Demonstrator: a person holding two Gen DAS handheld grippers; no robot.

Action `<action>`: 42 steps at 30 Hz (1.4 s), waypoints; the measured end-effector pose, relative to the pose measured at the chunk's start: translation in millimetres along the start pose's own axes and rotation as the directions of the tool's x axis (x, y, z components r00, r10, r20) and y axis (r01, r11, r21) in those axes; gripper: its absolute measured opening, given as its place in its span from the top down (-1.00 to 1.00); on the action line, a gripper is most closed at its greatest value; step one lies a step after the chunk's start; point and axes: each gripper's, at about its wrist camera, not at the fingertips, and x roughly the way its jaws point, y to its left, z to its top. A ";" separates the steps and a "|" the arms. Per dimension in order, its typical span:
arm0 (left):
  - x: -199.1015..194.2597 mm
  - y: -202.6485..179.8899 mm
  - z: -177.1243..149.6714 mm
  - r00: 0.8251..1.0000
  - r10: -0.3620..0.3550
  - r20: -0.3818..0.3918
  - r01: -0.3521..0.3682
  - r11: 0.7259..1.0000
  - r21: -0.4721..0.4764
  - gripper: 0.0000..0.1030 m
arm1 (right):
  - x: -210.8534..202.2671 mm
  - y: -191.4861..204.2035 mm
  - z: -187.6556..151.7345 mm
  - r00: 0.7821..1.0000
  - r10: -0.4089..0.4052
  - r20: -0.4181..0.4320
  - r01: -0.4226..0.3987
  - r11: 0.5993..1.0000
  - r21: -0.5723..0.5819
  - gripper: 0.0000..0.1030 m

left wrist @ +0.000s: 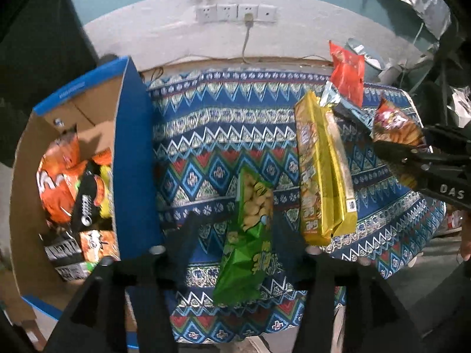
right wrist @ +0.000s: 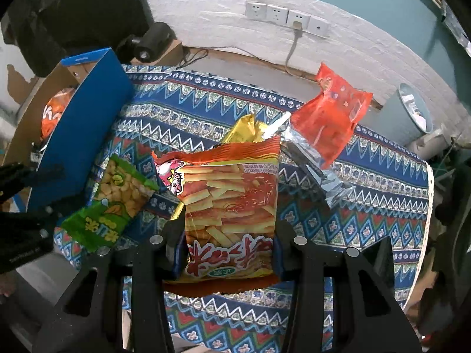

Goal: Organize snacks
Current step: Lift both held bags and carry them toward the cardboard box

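My right gripper (right wrist: 225, 245) clamps the fries bag (right wrist: 232, 206) above the cloth (left wrist: 223, 135), my left gripper (left wrist: 232, 235) gapes around the green bag (left wrist: 250, 229), which could slip aside before reaching the box (left wrist: 132, 153).

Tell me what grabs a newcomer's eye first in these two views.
The orange shrimp-stick bag fills the right wrist view, clamped in the right gripper above the patterned tablecloth. In the left wrist view, a green snack bag lies between the left gripper's open fingers. At the left, a blue cardboard box already holds snacks.
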 end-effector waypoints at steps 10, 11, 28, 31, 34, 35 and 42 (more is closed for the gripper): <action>35.5 -28.4 -5.3 0.996 0.054 -0.066 -0.047 0.993 0.107 -0.42 | 0.8 -7.6 -3.0 1.000 0.004 -0.004 -0.004 1.000 0.012 0.15; 38.7 -30.0 -5.6 0.996 0.062 -0.071 -0.053 0.992 0.117 -0.42 | 0.8 -8.0 -3.5 1.000 0.004 -0.005 -0.004 1.000 0.014 0.15; 75.3 -29.4 -15.2 0.989 0.099 -0.105 -0.084 0.987 0.140 0.24 | -5.0 -13.2 -3.1 1.000 0.011 0.008 -0.011 0.999 0.039 0.15; 69.9 -31.7 -15.2 0.991 0.101 -0.090 -0.087 0.985 0.148 0.30 | -5.8 -12.6 -2.8 1.000 0.010 0.008 -0.010 0.999 0.038 0.15; 62.2 -34.0 -15.0 0.993 0.096 -0.073 -0.084 0.985 0.151 0.33 | -7.3 -10.3 -1.6 1.000 0.009 0.011 -0.010 0.999 0.034 0.15; 57.7 -33.6 -14.1 0.993 0.097 -0.065 -0.087 0.985 0.152 0.33 | -7.7 -9.5 -1.4 1.000 0.009 0.012 -0.010 0.999 0.032 0.15; 23.8 -35.2 -7.5 0.994 0.105 0.019 -0.107 0.984 0.142 0.33 | -10.3 -2.9 2.6 1.000 0.009 0.019 -0.009 1.000 0.022 0.15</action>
